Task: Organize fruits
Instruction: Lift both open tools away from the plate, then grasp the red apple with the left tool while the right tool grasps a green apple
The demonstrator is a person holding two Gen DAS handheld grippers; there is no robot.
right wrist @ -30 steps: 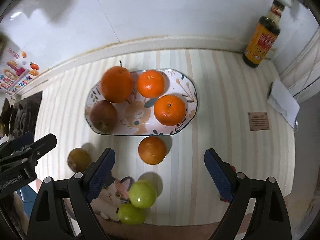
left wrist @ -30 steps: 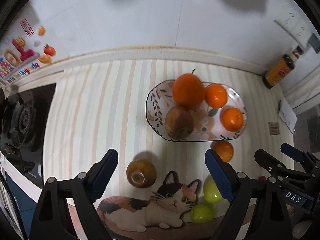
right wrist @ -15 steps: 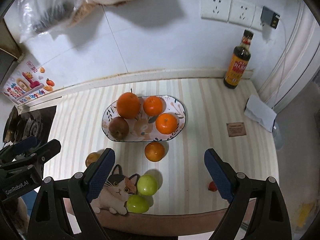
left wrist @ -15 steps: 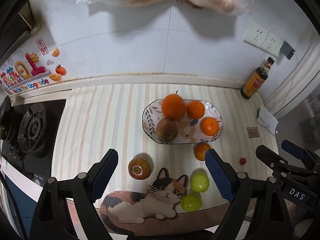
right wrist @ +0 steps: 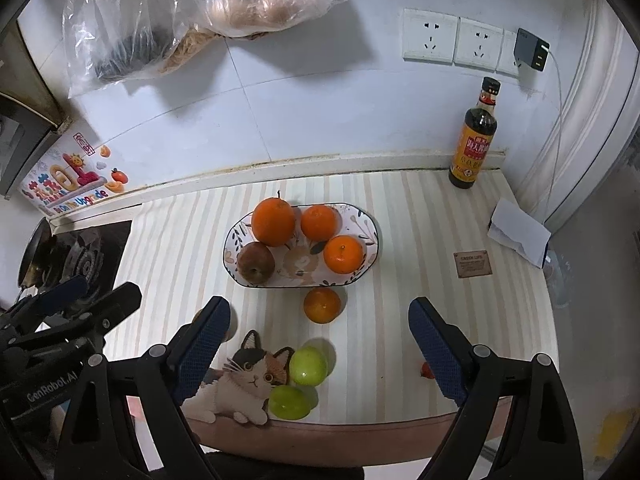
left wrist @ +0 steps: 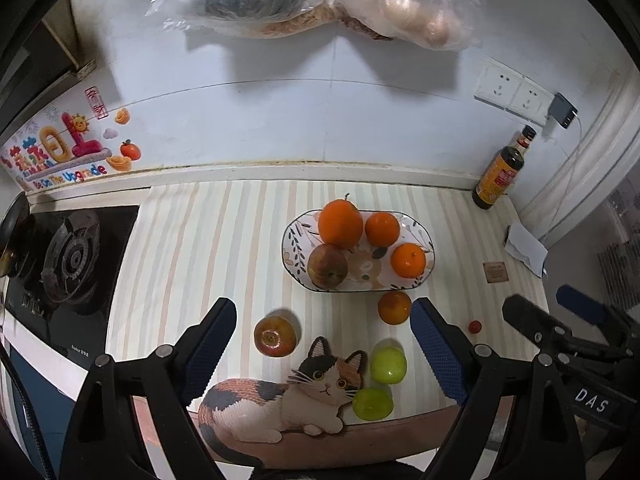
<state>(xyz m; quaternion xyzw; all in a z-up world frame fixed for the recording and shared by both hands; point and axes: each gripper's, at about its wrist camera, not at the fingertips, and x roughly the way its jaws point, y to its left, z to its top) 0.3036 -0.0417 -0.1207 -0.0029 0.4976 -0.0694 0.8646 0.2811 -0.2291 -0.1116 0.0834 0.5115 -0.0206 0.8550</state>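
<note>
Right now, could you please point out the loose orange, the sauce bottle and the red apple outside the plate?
loose orange (right wrist: pixel 322 305), right wrist view, centre.
sauce bottle (right wrist: pixel 473 148), right wrist view, label.
red apple (left wrist: pixel 275 336), left wrist view, top.

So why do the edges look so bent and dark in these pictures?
Left wrist view: fisheye lens curves the wall and striped counter, black corners; plastic bags cast soft shadows. Right wrist view: same bending, bottle leans; everything stays sharp.

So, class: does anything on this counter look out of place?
Yes. One orange, one apple and two green fruits lie loose on the striped cloth, outside the plate holding the others.
</note>
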